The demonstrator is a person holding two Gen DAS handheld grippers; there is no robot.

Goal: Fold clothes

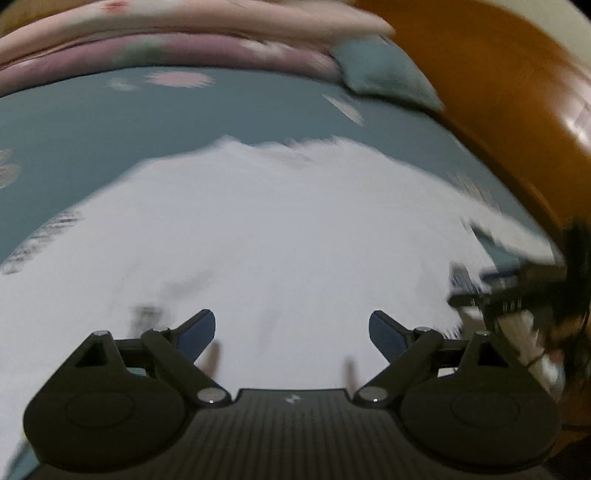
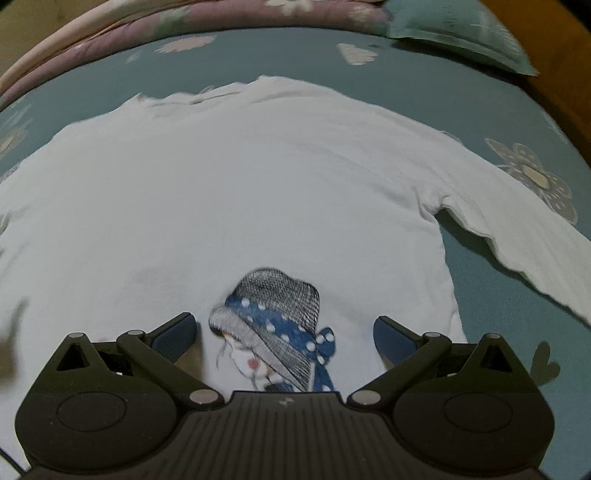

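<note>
White long-sleeved shirt (image 2: 236,192) lies flat on the teal bed (image 2: 491,110), unfolded. Both the left claw (image 1: 291,330) and right claw (image 2: 284,332) hover open, empty; next, probably grip a sleeve (image 2: 535,240).

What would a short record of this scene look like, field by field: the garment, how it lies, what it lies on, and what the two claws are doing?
garment: white long-sleeved top with a printed figure in a hat with a blue dotted ribbon
lay: spread flat, print up, one sleeve stretched out to the side
surface: teal bedsheet with flower print
far edge: folded pink and mauve quilts, teal pillow
side: wooden bed frame
left claw: open, over the top, holding nothing
right claw: open, over the print, holding nothing
folding: not begun
</note>
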